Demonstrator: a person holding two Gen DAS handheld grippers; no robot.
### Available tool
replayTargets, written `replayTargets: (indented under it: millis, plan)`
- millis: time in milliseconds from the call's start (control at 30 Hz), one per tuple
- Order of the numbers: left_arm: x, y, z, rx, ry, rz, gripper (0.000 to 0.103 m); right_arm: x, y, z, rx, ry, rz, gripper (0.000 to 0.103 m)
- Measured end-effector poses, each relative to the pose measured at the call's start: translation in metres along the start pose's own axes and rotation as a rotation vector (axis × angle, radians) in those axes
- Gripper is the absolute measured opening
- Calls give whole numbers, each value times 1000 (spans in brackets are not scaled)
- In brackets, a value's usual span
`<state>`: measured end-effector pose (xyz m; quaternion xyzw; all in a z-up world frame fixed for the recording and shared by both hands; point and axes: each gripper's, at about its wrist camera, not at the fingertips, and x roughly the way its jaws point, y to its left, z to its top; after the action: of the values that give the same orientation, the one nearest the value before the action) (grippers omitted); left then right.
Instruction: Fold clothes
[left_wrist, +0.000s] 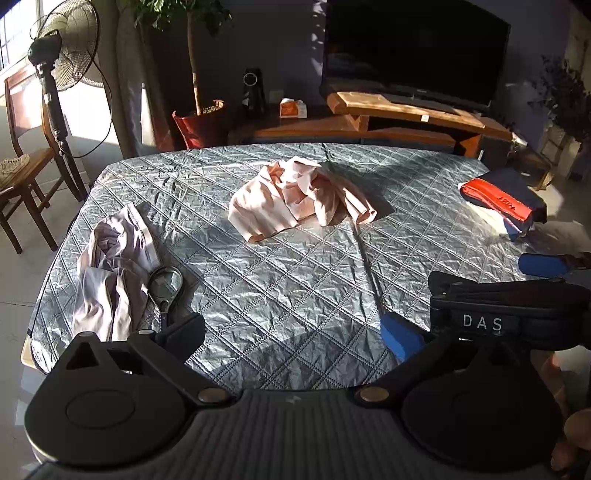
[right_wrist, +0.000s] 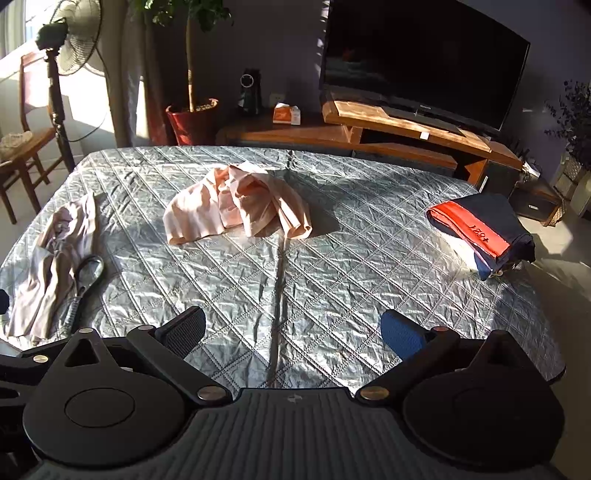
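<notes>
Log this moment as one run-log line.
left gripper: open, empty | right gripper: open, empty | pink garment: crumpled mid-table | lilac garment: crumpled | red-navy stack: folded

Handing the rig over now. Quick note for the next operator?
Left gripper: open, empty, above the near edge of the quilted cover.
Right gripper: open, empty, same height.
Pink garment: crumpled, centre.
Lilac garment: crumpled, left edge, with a black looped tool beside it.
Done: folded red-and-navy stack, right edge.
Left: fold both crumpled garments.
</notes>
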<state>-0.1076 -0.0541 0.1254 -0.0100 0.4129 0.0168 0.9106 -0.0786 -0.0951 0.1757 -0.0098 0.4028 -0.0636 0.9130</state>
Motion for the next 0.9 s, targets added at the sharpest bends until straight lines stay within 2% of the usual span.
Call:
replayTargets:
  millis: [500, 600, 667, 800, 900]
  plan:
    - [5, 10, -2, -9, 18, -5, 102, -1, 4, -2, -8, -7, -3, 102]
    - [6, 13, -2, -11, 20, -8, 102, -7, 5, -1, -6, -45, 8, 100]
    - [7, 16, -2, -12, 21, -9, 102, -18, 3, 2, 4, -114, 32, 100]
    - [10, 21, -1, -15, 23, -14, 102, -25, 1, 8, -33, -180, 37, 101]
    - [17, 25, 3, -14, 24, -15, 102, -14, -5, 6, -52, -176, 72, 101]
